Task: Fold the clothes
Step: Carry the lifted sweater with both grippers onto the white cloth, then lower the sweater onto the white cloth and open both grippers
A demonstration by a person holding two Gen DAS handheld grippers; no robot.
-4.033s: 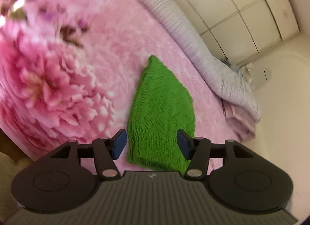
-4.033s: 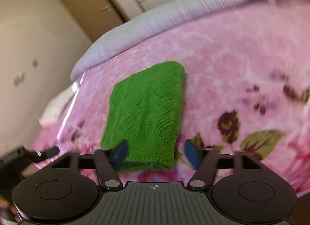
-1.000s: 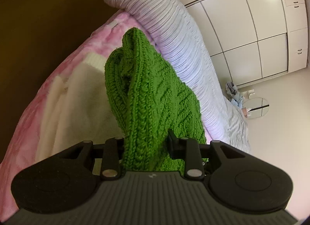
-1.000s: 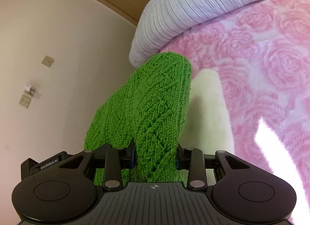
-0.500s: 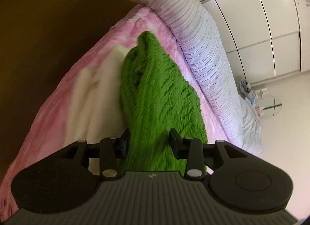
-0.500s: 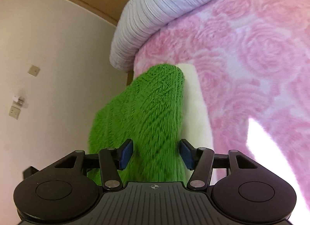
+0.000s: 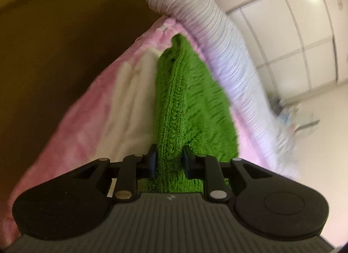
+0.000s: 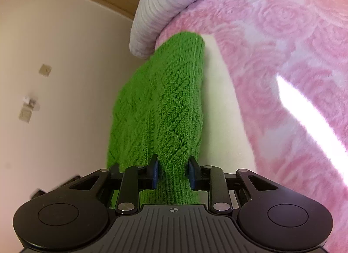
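Observation:
A folded green knitted garment (image 7: 184,100) lies on the pink floral bedspread (image 7: 87,111), reaching toward the bed's far corner. My left gripper (image 7: 169,163) has its jaws closing, both blue pads pressed into the near edge of the knit. In the right wrist view the same green garment (image 8: 165,105) runs away from me along the bed's left edge. My right gripper (image 8: 173,173) is also closing, its pads squeezing a bunched fold of the knit. Beneath the garment shows a cream patch (image 8: 221,109) of the bedspread.
A rolled, ribbed grey-lilac quilt (image 7: 219,42) lies along the far side of the bed, close behind the garment. A dark brown headboard (image 7: 54,46) rises at left. White wardrobe doors (image 7: 293,35) stand beyond. A cream wall (image 8: 54,79) borders the bed's edge.
Both pairs of jaws widened around the green garment half a second ago and have narrowed onto it again. Both grippers moved toward the bed's far corner and slightly down.

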